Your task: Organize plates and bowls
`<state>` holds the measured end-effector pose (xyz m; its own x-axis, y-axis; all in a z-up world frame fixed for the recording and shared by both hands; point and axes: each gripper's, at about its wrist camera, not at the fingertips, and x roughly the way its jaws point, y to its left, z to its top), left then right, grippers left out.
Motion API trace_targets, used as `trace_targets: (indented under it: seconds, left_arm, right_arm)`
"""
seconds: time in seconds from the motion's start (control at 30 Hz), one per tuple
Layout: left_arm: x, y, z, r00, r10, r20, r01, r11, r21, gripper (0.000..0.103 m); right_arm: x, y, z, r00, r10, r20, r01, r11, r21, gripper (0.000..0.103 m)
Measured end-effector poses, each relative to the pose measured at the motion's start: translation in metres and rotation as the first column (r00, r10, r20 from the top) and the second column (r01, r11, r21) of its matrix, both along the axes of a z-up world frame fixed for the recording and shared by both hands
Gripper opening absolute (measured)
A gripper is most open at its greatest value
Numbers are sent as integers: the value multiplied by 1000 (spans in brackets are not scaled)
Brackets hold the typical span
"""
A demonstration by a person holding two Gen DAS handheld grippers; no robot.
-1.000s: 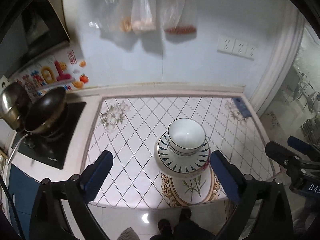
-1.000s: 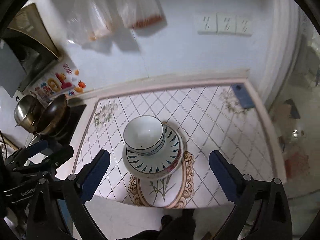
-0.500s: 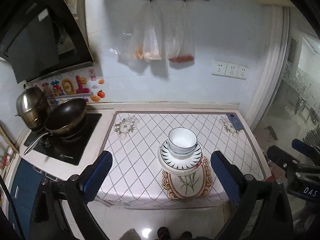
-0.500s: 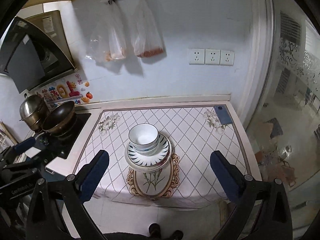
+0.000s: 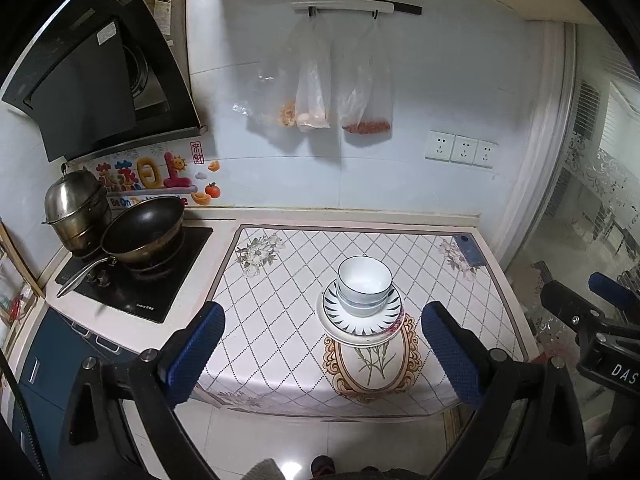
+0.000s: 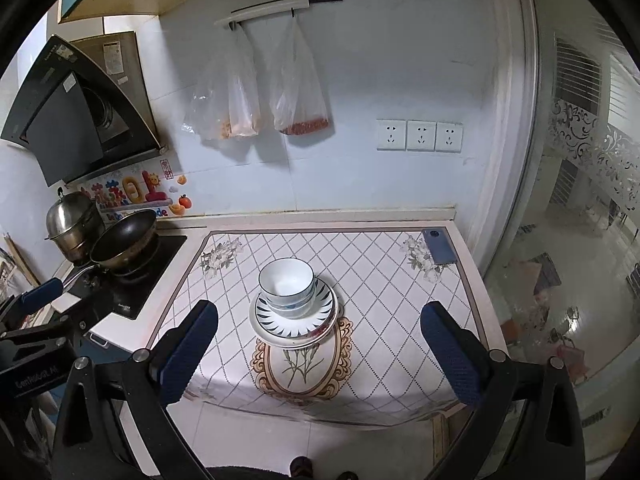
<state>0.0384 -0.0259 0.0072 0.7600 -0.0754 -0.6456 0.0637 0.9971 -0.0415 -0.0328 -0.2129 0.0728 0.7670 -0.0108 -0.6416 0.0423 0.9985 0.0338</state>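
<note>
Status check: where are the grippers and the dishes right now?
Left gripper and right gripper open, empty, above counter. Bowls nested on stacked plates. Nothing in the way.

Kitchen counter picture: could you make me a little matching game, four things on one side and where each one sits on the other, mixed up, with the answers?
Things:
1. bowls
2. phone
3. wok
4. bags

Places:
A. hanging from the wall rail
B. on the stove, beside the steel pot
C. stacked on the plates
D. at the far right corner of the cloth

Pairs: 1-C, 2-D, 3-B, 4-A
</note>
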Motion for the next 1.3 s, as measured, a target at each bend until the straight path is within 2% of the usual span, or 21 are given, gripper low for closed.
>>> trace_targets:
  seconds: [1.3]
  left_arm:
    - [-25, -4, 3, 999, 41, 25, -41, 999, -1, 103]
  right_arm:
    - [-24, 1, 1, 999, 38, 16, -37, 999, -13, 103]
